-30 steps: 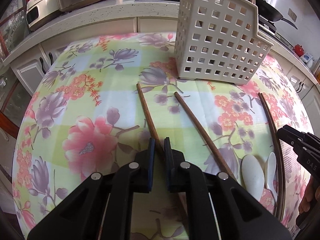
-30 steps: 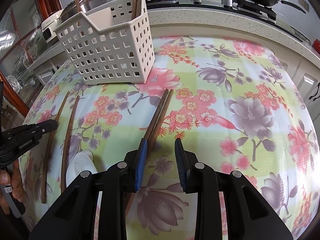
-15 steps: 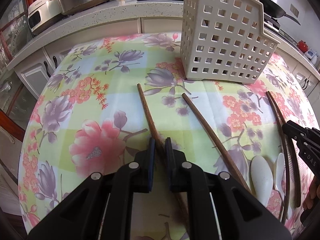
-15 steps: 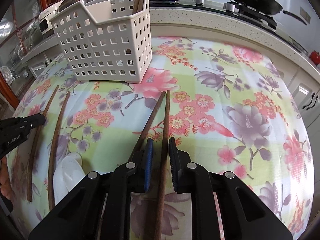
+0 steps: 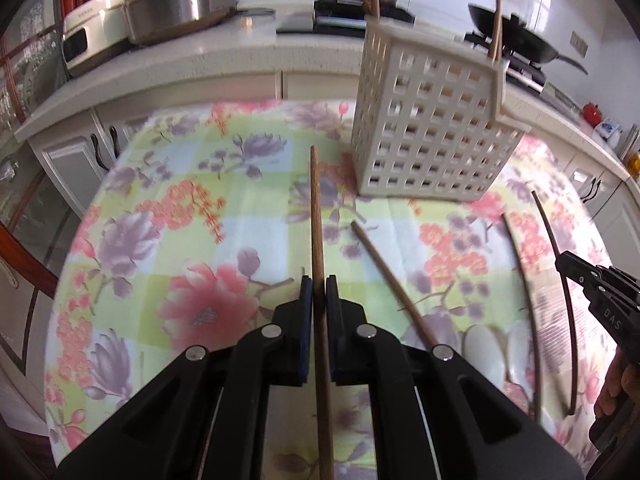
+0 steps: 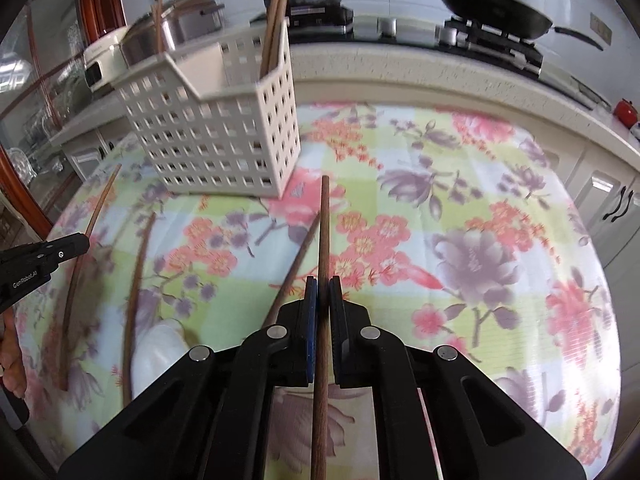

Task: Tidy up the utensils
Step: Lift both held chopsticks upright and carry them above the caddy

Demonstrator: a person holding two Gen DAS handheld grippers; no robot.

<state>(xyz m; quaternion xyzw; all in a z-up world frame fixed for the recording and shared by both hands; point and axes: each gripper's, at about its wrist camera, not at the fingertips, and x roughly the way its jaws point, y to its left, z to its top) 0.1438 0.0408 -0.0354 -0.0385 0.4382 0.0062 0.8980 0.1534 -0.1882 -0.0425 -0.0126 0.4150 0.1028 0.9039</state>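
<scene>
My left gripper (image 5: pixel 319 285) is shut on a brown wooden chopstick (image 5: pixel 315 216) and holds it above the floral tablecloth, pointing toward the white perforated utensil basket (image 5: pixel 430 128). My right gripper (image 6: pixel 323 285) is shut on another brown chopstick (image 6: pixel 324 224), lifted and pointing at the basket (image 6: pixel 216 136), which holds several chopsticks upright. Loose chopsticks lie on the cloth: one (image 5: pixel 394 284) in the left wrist view, one (image 6: pixel 294 268) in the right wrist view. Two white spoons (image 5: pixel 478 350) lie between the grippers.
The round table has a floral cloth (image 6: pixel 480 240). Two more dark chopsticks (image 5: pixel 556 280) lie at the right of the left wrist view. Behind stand a counter with a steel pot (image 5: pixel 180 0), a rice cooker (image 5: pixel 92 28) and a black wok (image 6: pixel 492 10).
Both grippers have lifted their chopsticks off the cloth and raised them toward the basket. The right gripper closed on its chopstick about half a second ago.
</scene>
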